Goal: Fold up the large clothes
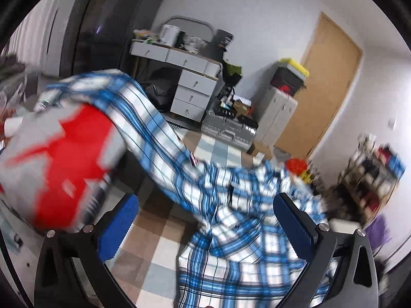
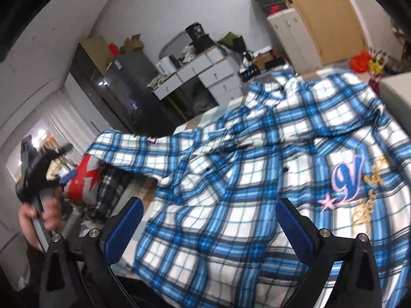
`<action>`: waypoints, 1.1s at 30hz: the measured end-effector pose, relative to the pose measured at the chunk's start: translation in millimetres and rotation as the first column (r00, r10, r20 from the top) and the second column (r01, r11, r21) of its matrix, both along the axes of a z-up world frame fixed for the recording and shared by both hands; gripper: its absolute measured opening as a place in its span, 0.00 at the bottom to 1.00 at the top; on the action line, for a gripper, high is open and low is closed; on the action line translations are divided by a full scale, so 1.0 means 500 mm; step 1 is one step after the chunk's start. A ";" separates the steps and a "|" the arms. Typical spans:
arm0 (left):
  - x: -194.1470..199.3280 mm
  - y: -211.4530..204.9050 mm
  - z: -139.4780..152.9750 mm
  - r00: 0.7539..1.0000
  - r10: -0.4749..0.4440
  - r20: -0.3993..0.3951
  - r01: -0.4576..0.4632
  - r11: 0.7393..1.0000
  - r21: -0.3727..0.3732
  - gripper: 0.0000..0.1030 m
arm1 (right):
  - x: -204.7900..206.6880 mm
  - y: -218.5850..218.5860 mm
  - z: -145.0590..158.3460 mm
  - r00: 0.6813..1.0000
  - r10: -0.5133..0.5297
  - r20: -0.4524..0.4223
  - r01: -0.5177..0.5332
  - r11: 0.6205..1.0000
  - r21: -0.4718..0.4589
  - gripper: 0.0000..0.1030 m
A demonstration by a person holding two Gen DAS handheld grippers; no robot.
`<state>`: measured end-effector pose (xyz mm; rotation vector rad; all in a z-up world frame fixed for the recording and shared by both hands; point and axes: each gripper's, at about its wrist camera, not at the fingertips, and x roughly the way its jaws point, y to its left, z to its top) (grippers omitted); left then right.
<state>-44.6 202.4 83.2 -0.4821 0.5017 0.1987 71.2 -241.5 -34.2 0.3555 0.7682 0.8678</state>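
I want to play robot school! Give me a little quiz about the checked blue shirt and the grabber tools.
1. True or false: the shirt is plain green.
2. What is sewn on the shirt?
A) a badge with a letter and stars
B) a dinosaur
C) nothing
3. Fill the gap: the right tool has its jaws ____ (open or shut).

Key: 1 false, it is blue and white checks. 2 A. 3 open, with nothing pinched.
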 end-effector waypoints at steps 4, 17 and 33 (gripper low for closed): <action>-0.016 0.121 0.068 0.999 0.028 0.019 -0.026 0.996 -0.090 0.99 | -0.009 0.012 -0.006 0.999 0.044 -0.023 -0.044 0.999 0.007 1.00; -0.002 0.366 -0.017 0.998 0.051 -0.047 -0.066 0.895 -0.442 0.99 | -0.021 0.036 -0.024 0.995 0.088 -0.044 -0.089 0.996 -0.009 1.00; 0.032 0.450 -0.061 0.999 0.042 -0.035 -0.054 0.842 -0.537 0.99 | 0.009 0.042 -0.060 0.980 0.124 -0.154 -0.119 0.992 0.042 1.00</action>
